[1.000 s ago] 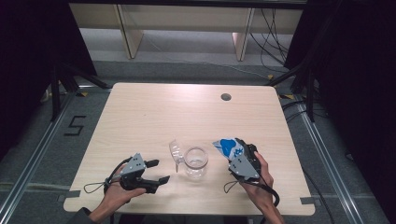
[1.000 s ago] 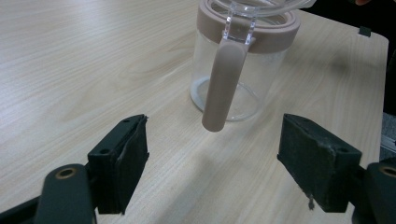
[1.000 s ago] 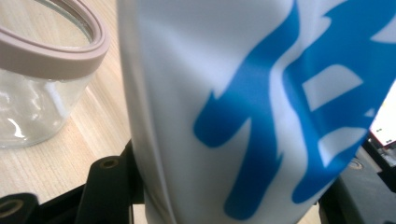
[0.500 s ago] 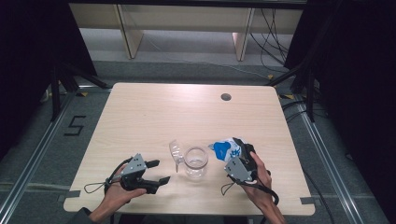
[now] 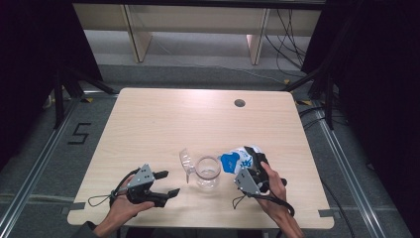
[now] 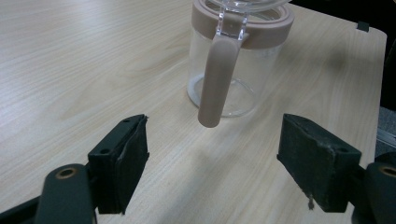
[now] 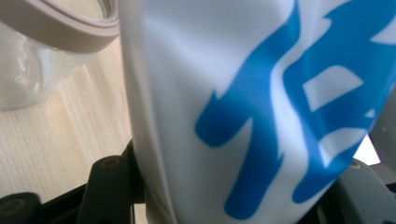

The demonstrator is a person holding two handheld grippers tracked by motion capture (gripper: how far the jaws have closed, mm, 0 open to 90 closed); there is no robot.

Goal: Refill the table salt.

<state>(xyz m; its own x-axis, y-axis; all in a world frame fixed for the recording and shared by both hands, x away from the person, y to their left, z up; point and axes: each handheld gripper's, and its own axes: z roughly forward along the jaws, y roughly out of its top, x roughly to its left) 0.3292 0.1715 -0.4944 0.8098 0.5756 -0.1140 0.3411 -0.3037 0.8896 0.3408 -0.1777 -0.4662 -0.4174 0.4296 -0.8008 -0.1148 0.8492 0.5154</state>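
1. Done so far: white-and-blue pouch [image 5: 241, 159] clamped in the right gripper [image 5: 253, 171], tipped toward the clear jug [image 5: 207, 173] mid-worktop [image 5: 163, 119].
2. Left gripper [image 5: 167, 183] spread wide, holding nothing, lined up with the jug handle [image 6: 217, 79].
3. Still to do, probably: steadying the jug, pouring. Jug looks empty.

The left gripper [image 5: 165, 183] lies low at the near left, held by the left hand [image 5: 124, 208], its fingers [image 6: 119, 168] spread wide apart. The right gripper [image 5: 247, 166], at the near right in the right hand [image 5: 272, 191], has its fingers clamped together, tilted toward the left.
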